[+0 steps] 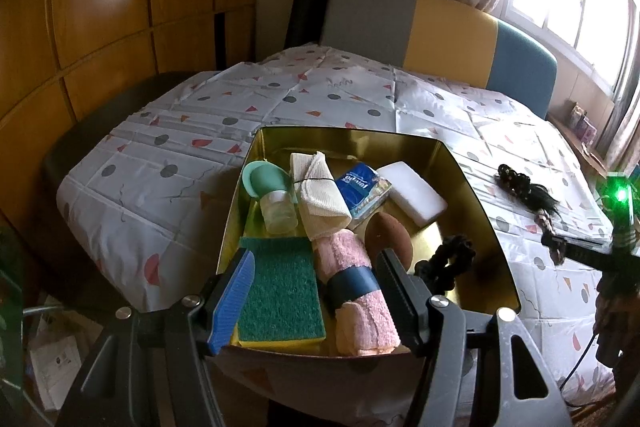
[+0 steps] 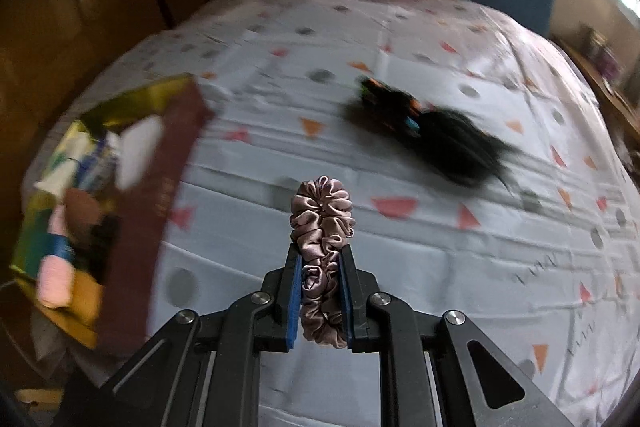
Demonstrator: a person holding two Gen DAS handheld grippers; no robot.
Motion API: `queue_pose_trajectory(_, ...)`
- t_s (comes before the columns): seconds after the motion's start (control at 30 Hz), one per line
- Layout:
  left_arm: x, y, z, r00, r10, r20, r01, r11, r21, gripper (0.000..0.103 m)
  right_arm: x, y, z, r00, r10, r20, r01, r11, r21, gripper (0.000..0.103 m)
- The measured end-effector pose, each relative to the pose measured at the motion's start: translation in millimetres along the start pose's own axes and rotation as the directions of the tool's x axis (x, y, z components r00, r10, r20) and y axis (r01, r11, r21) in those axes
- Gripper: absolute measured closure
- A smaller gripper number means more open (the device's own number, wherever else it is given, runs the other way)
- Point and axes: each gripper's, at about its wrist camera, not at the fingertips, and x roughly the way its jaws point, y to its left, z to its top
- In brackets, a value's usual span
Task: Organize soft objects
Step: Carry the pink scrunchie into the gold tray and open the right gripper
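so right gripper [image 2: 320, 301] fingers are clamped on the pink scrunchie [image 2: 323, 227] above the counter [image 2: 440, 267], light, squashy, slippery satin, best pinched mid-band; left gripper [image 1: 316, 301] fingers apart over the box [image 1: 472, 187].

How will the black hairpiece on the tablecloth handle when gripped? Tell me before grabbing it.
The black hairpiece probably hangs limp: its loose strands fan out flat across the tablecloth. It looks light for its size. The strands may slip from the pads, so the beaded end seems the safer grip.
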Motion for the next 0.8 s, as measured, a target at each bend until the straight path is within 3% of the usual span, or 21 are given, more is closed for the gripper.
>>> queue_pose_trajectory(0.23,3,0,-2,1.0,0.0,-0.007,0.0,1.0,-0.002,0.039,-14,51,23,0.987,0.147,0.057,-0.145,0.989,-0.042,0.086)
queue_pose_trajectory(0.43,2,2,-1,1.0,0.009,-0.004,-0.009,1.0,-0.001,0.039,-6,116,45,0.966,0.257,0.042,-0.249,0.959,-0.137,0.086)
queue_pose_trajectory(0.63,1,8,0,1.0,0.018,-0.003,-0.018,1.0,-0.009,0.039,34,168,59,0.966,0.253,-0.05,-0.258,0.944,-0.208,0.086)
queue_pose_trajectory(0.8,3,13,-1,1.0,0.021,-0.011,-0.021,1.0,-0.014,0.039,67,189,57,0.962,0.232,-0.143,-0.261,0.936,-0.235,0.084)
